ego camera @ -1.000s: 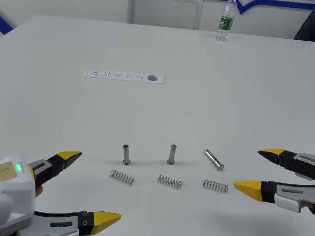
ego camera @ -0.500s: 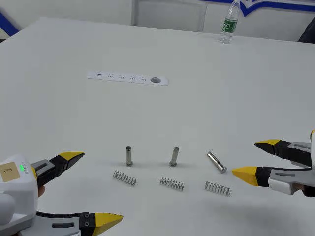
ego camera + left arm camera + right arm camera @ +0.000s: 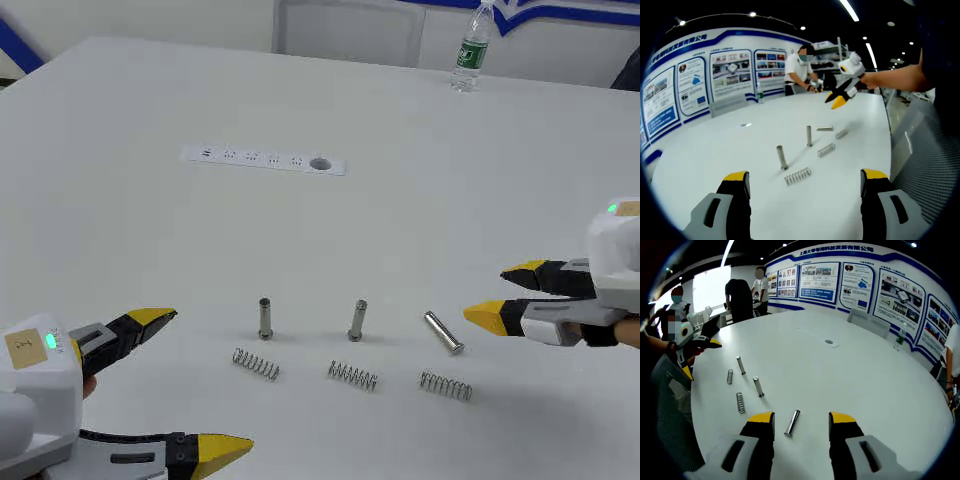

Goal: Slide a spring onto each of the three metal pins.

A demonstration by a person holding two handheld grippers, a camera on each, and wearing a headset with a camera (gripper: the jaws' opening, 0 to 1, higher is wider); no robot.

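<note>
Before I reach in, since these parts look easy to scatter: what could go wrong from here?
The right pin lies on its side just ahead of the open right gripper. Being round, it may roll off if one jaw nudges it first. The two upright pins stand unsupported, so a stray bump could topple them. The springs lie loose and thin, so they may slip from the jaws.

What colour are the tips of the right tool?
Yellow, on the right tool; the right gripper view shows it best.
</note>
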